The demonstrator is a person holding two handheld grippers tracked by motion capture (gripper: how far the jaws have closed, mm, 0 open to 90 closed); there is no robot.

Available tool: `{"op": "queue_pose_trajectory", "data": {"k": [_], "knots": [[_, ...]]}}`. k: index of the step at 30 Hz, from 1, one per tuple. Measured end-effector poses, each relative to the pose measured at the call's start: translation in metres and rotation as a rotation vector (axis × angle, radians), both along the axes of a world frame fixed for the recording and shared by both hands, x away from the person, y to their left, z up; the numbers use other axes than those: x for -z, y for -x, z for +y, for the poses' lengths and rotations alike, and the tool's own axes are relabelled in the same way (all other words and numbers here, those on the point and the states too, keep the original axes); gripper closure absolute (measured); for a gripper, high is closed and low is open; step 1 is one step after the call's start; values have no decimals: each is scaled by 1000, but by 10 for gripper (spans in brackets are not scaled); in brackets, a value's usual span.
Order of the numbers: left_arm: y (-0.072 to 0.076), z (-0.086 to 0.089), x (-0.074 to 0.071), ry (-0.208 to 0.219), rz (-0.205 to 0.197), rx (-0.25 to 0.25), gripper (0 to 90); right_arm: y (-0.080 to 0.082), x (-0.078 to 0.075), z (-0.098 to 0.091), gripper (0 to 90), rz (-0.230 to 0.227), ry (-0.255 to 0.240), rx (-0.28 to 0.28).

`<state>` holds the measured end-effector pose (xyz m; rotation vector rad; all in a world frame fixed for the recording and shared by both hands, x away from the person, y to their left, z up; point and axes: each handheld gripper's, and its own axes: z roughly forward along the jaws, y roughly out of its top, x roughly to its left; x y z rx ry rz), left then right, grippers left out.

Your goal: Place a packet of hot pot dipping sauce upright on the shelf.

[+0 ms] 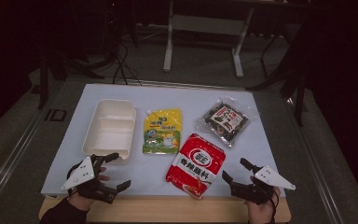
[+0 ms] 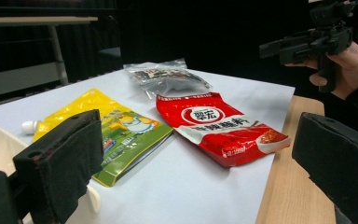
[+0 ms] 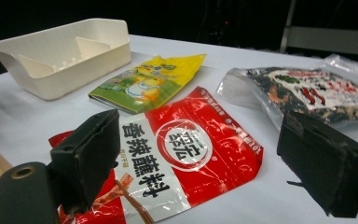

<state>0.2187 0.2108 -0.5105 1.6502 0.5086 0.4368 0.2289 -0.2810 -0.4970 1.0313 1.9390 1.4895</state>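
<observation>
**Three packets, one tray, two empty hand-held grippers**

The left hand-held gripper [image 1: 112, 170] and the right hand-held gripper [image 1: 235, 170] both hover with jaws wide and nothing between them. One glossy red foil packet [image 1: 196, 163] lies flat on the desk [image 1: 261, 154], just ahead of the right one. Beyond it lie one yellow spouted pouch [image 1: 162, 130] and one clear plastic bag of dark contents [image 1: 225, 119]. One cream plastic divided tray [image 1: 110, 128] sits just ahead of the left one.
</observation>
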Motion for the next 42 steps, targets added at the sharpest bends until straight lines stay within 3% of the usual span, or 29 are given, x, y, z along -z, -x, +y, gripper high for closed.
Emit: {"op": "queue_pose_trajectory", "data": {"k": [8, 14, 20, 22, 25, 29, 35, 42], "knots": [[-1, -3, 1, -16, 6, 8, 27, 4, -4, 2, 182, -27, 31, 9], [0, -4, 0, -18, 11, 15, 28, 5, -8, 9, 157, -35, 62, -8], [-1, -4, -1, -26, 11, 16, 28, 11, -26, 16, 114, -90, 56, -16], [0, -5, -1, -24, 11, 18, 28, 10, -32, 17, 115, -125, 73, -12], [0, -6, -1, -22, 16, 25, 28, 7, -41, 19, 126, -138, 91, -1], [-1, -7, 0, -30, 20, 29, 28, -5, -55, 21, 124, -129, 101, -34], [0, -9, 1, -34, 20, 39, 28, -18, -65, 24, 126, -118, 135, -42], [-1, -9, 2, -33, 28, 42, 28, -39, -72, 27, 121, -64, 183, -38]]}}
